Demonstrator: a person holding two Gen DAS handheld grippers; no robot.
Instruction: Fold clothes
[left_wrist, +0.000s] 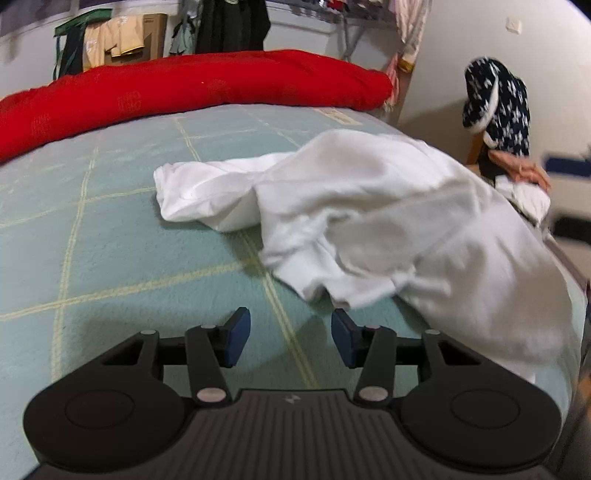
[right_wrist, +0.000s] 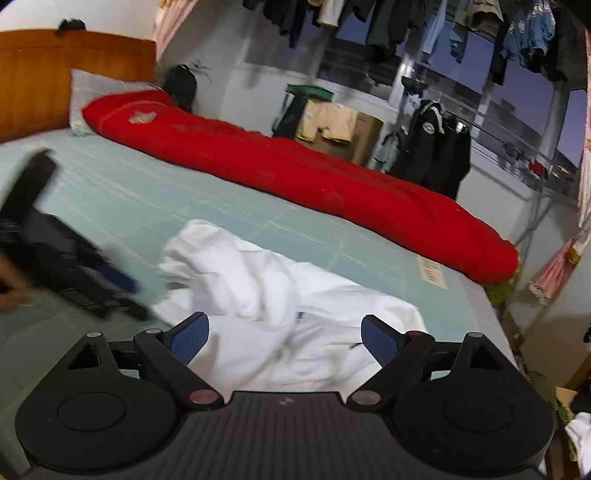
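With both the left tool (left_wrist: 291, 338) and right tool (right_wrist: 284, 338) spread apart and empty, the crumpled white garment (left_wrist: 369, 214) lying on the bed (left_wrist: 110, 240) just ahead is judged unfolded, so an edge must be gripped and spread flat.

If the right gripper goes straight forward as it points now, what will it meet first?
Most likely the white garment: the crumpled cloth lies directly ahead of the open right gripper, between its fingers. Depth is unclear in this blurred view.
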